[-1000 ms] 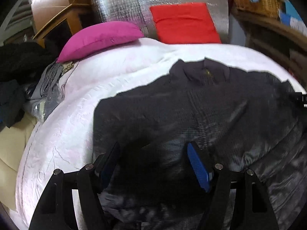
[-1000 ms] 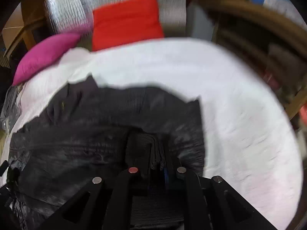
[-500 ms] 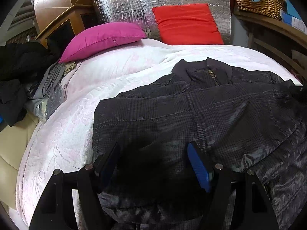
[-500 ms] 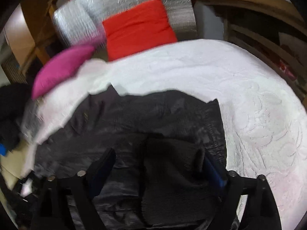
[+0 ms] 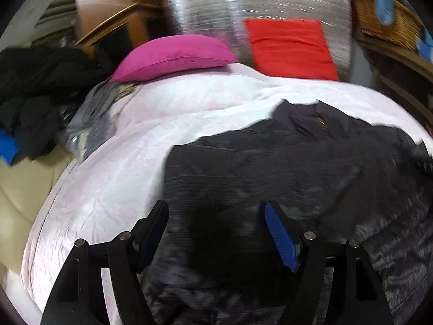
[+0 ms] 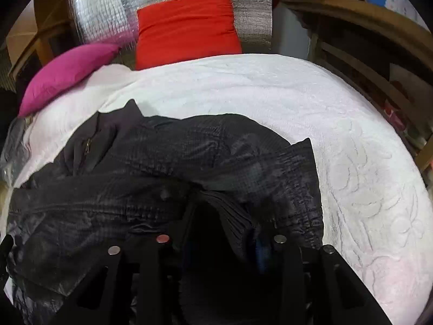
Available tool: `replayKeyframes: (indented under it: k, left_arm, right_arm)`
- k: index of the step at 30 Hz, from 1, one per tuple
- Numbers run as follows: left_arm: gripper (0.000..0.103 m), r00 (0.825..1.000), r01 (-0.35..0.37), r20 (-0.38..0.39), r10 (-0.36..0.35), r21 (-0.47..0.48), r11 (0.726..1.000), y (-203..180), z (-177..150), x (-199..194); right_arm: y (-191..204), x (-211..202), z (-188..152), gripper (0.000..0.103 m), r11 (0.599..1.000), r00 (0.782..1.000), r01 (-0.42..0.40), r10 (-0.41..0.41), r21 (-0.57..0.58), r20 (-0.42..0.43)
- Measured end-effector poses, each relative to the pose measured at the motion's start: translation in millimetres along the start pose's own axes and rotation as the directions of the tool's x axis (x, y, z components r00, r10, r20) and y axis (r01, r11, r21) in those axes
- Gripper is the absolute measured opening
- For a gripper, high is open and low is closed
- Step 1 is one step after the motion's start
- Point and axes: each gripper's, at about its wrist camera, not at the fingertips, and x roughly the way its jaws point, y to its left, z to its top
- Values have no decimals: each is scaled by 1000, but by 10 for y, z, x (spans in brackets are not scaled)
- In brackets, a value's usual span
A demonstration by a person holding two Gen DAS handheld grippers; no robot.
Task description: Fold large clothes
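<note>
White bedding (image 6: 270, 103) is carrying the dark jacket (image 6: 167, 162); right fingers (image 6: 259, 246) are closing around its ribbed cuff (image 6: 232, 216), while left fingers (image 5: 281, 235) are hovering spread above the body. Slippery, soft, bulky: hems and cuffs look like the firmest places to take hold

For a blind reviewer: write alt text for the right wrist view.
A dark jacket lies spread on a white bedspread, and the right gripper is closing with the jacket's ribbed knit cuff between its fingers. Behind, a magenta pillow and a red cushion rest against silver foil padding.
</note>
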Motion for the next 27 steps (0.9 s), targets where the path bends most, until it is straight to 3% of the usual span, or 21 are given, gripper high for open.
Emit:
replayKeyframes:
  k: [3, 7, 9, 15, 22, 27]
  left_arm:
    - [74, 998, -54, 14, 55, -60, 997, 188, 30, -49]
    - [74, 992, -124, 20, 127, -123, 985, 406, 33, -122]
    - [74, 988, -148, 20, 153, -147, 978, 509, 30, -148]
    - [74, 987, -153, 25, 160, -180, 972, 680, 2, -229]
    - [74, 989, -139, 30, 147, -182, 973, 655, 0, -248]
    - [75, 989, -137, 23, 143, -178, 974, 596, 17, -202]
  right_arm:
    - [-82, -68, 43, 56, 999, 1000, -10, 10, 49, -1]
    - [-209, -262, 80, 56, 993, 998, -31, 25, 116, 53]
    - [-156, -417, 102, 64, 994, 992, -31, 17, 108, 127]
    - [71, -817, 28, 64, 996, 967, -84, 78, 14, 241]
    - [504, -739, -93, 64, 989, 979, -70, 94, -131, 182]
    - [380, -348, -105, 64, 996, 999, -25, 28, -81, 41]
